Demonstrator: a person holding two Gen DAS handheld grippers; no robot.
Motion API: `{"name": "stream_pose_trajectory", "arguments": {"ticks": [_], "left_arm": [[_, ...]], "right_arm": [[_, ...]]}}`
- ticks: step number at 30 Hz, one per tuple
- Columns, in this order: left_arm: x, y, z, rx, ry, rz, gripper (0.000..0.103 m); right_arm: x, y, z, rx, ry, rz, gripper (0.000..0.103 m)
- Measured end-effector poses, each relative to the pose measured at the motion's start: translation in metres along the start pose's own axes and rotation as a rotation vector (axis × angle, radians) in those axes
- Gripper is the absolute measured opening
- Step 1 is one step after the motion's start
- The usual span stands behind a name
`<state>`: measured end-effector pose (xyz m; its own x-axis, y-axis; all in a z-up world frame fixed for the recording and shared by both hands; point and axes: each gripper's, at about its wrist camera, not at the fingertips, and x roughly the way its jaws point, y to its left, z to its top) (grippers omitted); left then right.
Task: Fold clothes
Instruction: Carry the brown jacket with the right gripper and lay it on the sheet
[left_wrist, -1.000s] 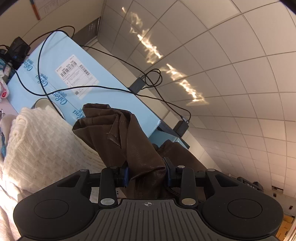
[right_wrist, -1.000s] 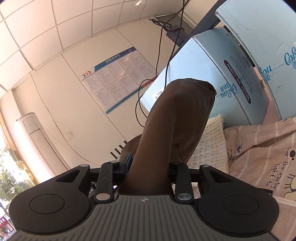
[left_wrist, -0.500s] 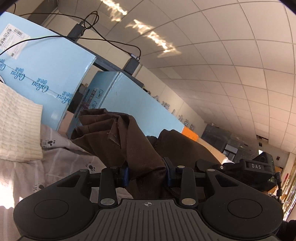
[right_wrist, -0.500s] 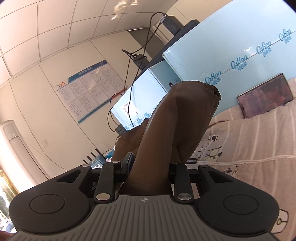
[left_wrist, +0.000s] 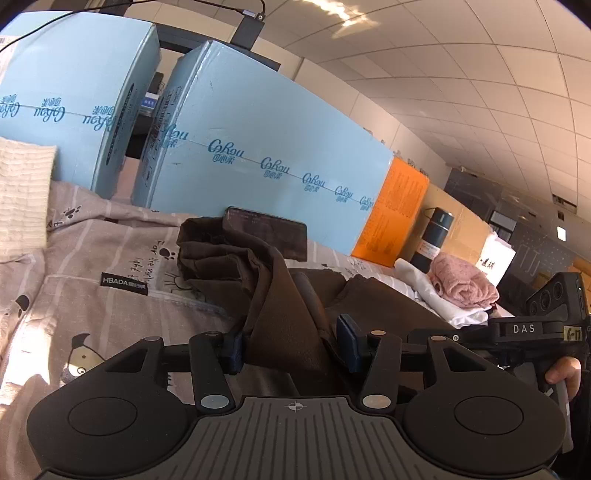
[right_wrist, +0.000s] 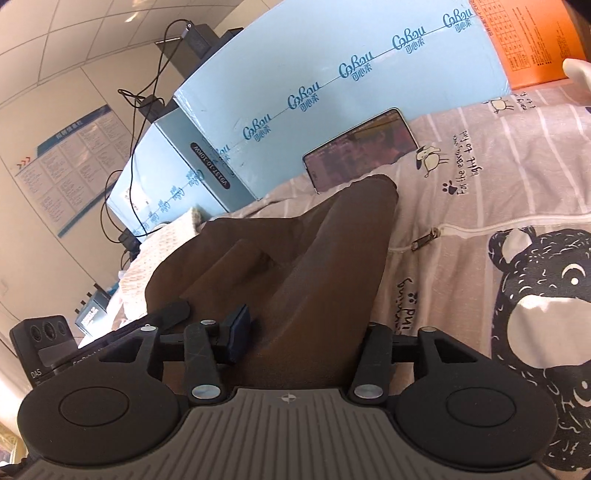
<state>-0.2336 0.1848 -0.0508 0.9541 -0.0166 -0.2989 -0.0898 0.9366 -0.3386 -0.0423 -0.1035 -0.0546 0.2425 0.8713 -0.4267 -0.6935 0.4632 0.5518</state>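
In your left wrist view, the left gripper (left_wrist: 290, 343) had just been opening, its pads apart, with the brown garment (left_wrist: 273, 295) lying loose between them: one pad touched the cloth, the other stood clear of it. The garment lay on the sheet (left_wrist: 92, 317), its bunched end near the phone (left_wrist: 269, 227) propped against the blue boxes (left_wrist: 258, 140). Those boxes walled the far edge; open sheet lay to the left of the garment. A cream knit (left_wrist: 22, 199) sat at the left edge and a pink knit (left_wrist: 461, 286) on white cloth to the right. The boxes read "CoRou", a black tag on the sheet "HBADA", and the right gripper's (left_wrist: 524, 328) body "DAS". An orange box (left_wrist: 395, 218) stood past the blue ones.

In your right wrist view, the right gripper (right_wrist: 299, 332) had also just been opening; the garment (right_wrist: 295, 266) ran between its pads, the left pad clear, the right one hidden by cloth. The smooth, matte brown fabric rose in a ridge pointing toward the phone (right_wrist: 362, 147). Free sheet (right_wrist: 498, 184) spread to the right, striped, with a white zip, a bear print and "For the early". The boxes (right_wrist: 332, 66) closed the back. The left gripper's (right_wrist: 44, 347) body showed at lower left.
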Motion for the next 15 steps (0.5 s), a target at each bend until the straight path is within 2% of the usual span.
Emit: {"name": "stream_pose_trajectory", "arguments": {"ticks": [1, 2, 7, 11, 13, 15], "left_arm": [[0.000, 0.001, 0.001, -0.006, 0.009, 0.023, 0.061], [0.001, 0.002, 0.002, -0.013, 0.020, 0.045, 0.062], [-0.004, 0.019, 0.003, -0.084, 0.038, 0.172, 0.079], [0.000, 0.032, 0.002, -0.143, 0.081, 0.249, 0.083], [0.002, 0.036, 0.001, -0.165, 0.102, 0.250, 0.083], [0.002, 0.038, 0.000, -0.176, 0.104, 0.239, 0.084]], "right_arm": [[-0.002, 0.002, -0.001, -0.021, -0.016, -0.034, 0.079], [-0.003, 0.006, -0.002, -0.054, -0.021, -0.052, 0.084], [-0.012, 0.023, -0.010, -0.217, -0.077, -0.149, 0.088], [-0.034, 0.041, -0.019, -0.410, -0.228, -0.203, 0.103], [-0.041, 0.050, -0.025, -0.517, -0.235, -0.193, 0.103], [-0.041, 0.059, -0.034, -0.607, -0.170, -0.119, 0.103]]}}
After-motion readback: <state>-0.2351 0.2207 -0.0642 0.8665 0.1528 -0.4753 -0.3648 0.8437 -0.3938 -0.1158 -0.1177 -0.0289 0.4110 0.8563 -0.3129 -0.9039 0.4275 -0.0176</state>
